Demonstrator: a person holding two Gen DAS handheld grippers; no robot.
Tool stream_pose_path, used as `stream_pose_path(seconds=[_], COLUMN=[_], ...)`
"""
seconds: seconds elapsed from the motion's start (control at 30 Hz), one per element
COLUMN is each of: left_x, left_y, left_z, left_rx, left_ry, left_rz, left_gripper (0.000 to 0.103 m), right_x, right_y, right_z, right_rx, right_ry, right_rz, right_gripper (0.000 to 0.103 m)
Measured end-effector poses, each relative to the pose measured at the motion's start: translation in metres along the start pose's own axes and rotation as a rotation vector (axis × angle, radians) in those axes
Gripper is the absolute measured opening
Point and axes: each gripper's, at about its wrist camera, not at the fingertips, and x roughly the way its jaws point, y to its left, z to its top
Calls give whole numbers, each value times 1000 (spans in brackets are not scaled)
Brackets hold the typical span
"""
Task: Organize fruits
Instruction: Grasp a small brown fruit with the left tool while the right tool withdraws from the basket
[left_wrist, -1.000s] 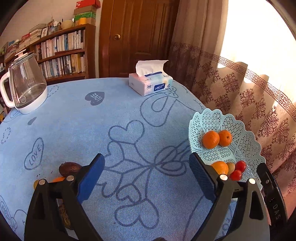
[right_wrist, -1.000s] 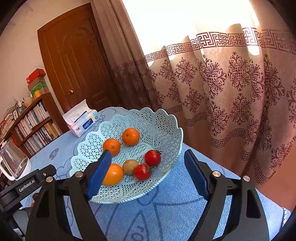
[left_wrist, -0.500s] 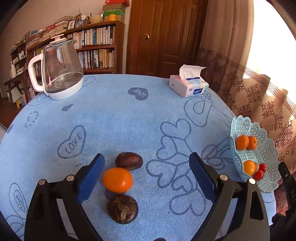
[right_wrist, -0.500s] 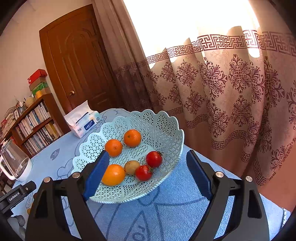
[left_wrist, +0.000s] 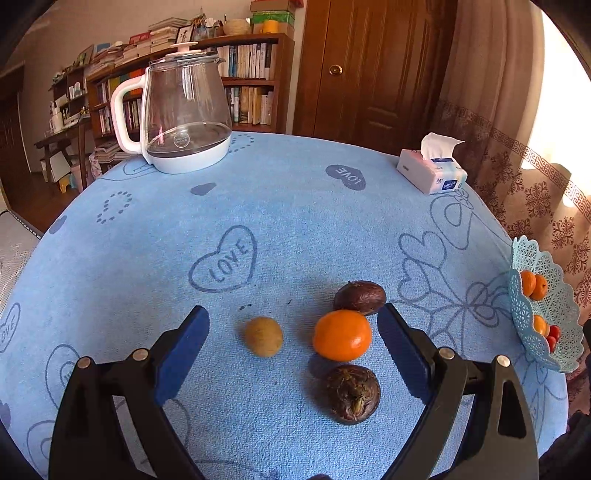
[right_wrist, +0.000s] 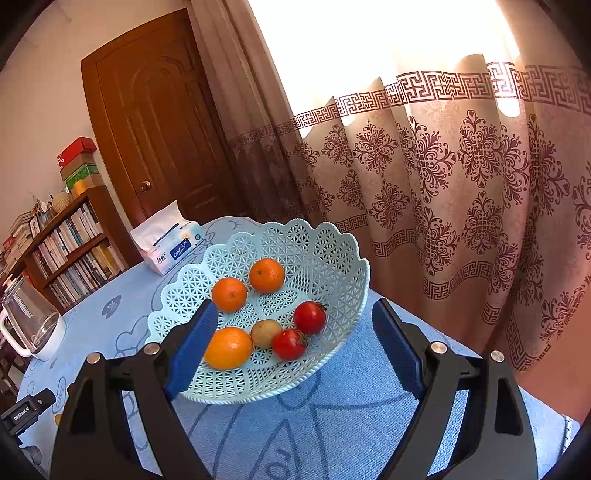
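Note:
On the blue tablecloth lie an orange (left_wrist: 342, 340), a small brown-yellow fruit (left_wrist: 263, 336) and two dark wrinkled fruits, one behind the orange (left_wrist: 359, 297) and one in front (left_wrist: 352, 393). My left gripper (left_wrist: 293, 332) hangs open over them; the orange and the small fruit sit between its fingers, untouched. The pale green lattice basket (right_wrist: 332, 258) holds three oranges, two tomatoes (right_wrist: 309, 316) and a small brown fruit (right_wrist: 266, 333). My right gripper (right_wrist: 291, 328) stands open just in front of the basket, holding nothing.
A glass kettle (left_wrist: 181, 114) on a white base stands at the far left of the table. A tissue box (left_wrist: 431, 175) sits at the far right edge. The basket (left_wrist: 543, 306) is near the right table edge, beside patterned curtains (right_wrist: 461, 184). A bookshelf and a door stand behind.
My left gripper swung left away from the basket and now hangs over the loose fruits, with the small brown-yellow fruit newly in view. The right gripper stayed in front of the basket.

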Motion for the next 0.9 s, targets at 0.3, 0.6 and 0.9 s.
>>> stream_pose_path(seconds=[0.3,0.6,0.9], left_x=[11,22,31], left_y=[28,36,32], left_z=[-15,-20,-17], left_rx=[-30,-42,-24], left_ry=[37,74,112], left_rz=[49,38,14], left_gripper=[92,82,52], right_x=[-7,-23,-16], right_y=[5,38,46], right_z=[0,-10,-14], right_rx=[-19,-183,-220], right_ry=[-31,-88,-42], right_rz=[8,89,119], right_gripper=[87,91,92])
